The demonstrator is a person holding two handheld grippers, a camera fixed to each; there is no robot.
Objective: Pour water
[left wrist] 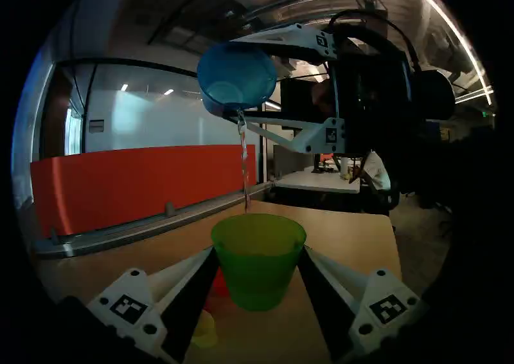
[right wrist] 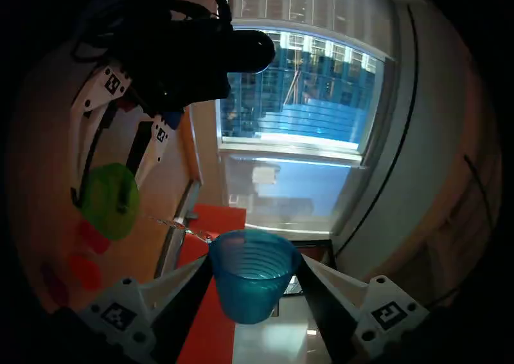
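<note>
Left gripper view shows us the left gripper (left wrist: 258,256) pinching a round green plastic cup (left wrist: 258,271) from both sides. The cup is upright over the light wooden table (left wrist: 350,235). We cannot tell if it rests on the table. Up high, the right gripper (left wrist: 232,80) squeezes a round blue plastic cup (left wrist: 235,74) between its two fingers and tips it on its side. A thin stream of water (left wrist: 244,161) falls from the blue cup's lip into the green cup. We think the pour is under way, but we cannot see how full the green cup is. What could go wrong? The stream falls a long way and lands near the far rim, so a small wobble of either hand could put water on the table. Tipping the blue cup too fast could make a splash. A soft squeeze could let a wet cup slip
</note>
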